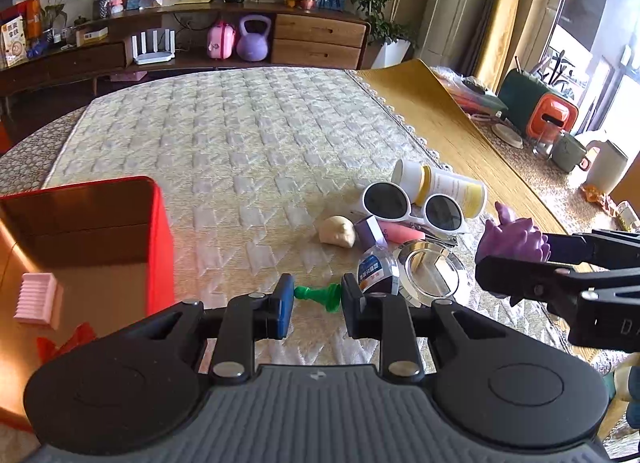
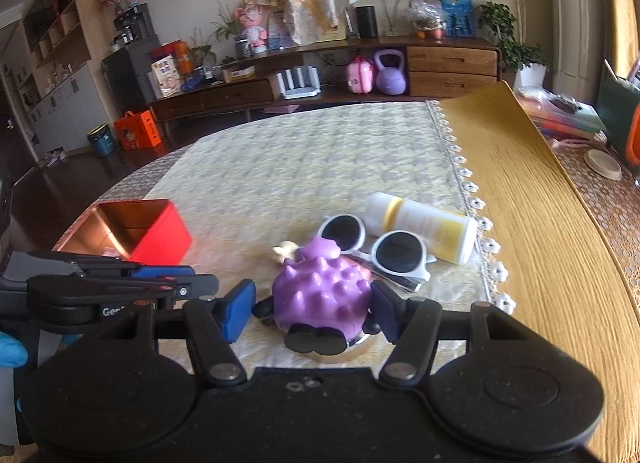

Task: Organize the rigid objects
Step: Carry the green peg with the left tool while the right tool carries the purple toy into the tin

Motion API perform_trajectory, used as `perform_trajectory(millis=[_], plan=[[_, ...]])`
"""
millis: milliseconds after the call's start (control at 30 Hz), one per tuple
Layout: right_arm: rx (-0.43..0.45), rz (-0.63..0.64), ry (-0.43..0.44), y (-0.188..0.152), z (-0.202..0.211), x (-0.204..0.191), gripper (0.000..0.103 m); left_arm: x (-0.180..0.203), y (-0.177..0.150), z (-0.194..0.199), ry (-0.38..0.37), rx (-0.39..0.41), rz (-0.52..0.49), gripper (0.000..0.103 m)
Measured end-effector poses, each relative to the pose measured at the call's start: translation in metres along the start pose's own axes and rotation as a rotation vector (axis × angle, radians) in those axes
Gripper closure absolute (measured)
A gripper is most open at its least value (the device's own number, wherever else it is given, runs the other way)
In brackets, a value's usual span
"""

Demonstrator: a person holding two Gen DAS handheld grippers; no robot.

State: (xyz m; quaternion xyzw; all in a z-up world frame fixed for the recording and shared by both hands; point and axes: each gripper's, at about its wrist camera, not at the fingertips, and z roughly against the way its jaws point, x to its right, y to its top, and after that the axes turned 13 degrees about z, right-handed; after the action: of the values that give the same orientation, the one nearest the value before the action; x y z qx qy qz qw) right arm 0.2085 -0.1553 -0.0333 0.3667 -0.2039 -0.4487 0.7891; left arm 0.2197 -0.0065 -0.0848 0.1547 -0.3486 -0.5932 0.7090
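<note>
The left gripper (image 1: 318,295) pinches a green pawn (image 1: 320,294) lengthwise while the right gripper (image 2: 314,309) clamps a purple spiky toy (image 2: 320,295) above the table (image 1: 240,135).

One red box (image 1: 158,239), one white sunglasses (image 1: 414,205), one purple spiky toy (image 2: 320,295), one green chess pawn (image 1: 318,294), one round mirror (image 1: 434,273)

Your left gripper (image 1: 316,305) shows black linkage arms with silver rivets, blue pads on its fingers (image 1: 283,313), and a ribbed grey body between two round black discs. Your right gripper (image 2: 314,309) matches, its body black and dusty, and there's your blue glove (image 2: 12,347) at the edge.
</note>
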Motion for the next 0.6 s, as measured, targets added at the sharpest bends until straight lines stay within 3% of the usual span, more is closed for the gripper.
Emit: perform_trajectory(millis=[600], plan=[[0.032,0.167,0.104,0.037,-0.004,-0.083,0.041,-0.07,0.015,0.062,0.078,0.1,0.089,0.078]])
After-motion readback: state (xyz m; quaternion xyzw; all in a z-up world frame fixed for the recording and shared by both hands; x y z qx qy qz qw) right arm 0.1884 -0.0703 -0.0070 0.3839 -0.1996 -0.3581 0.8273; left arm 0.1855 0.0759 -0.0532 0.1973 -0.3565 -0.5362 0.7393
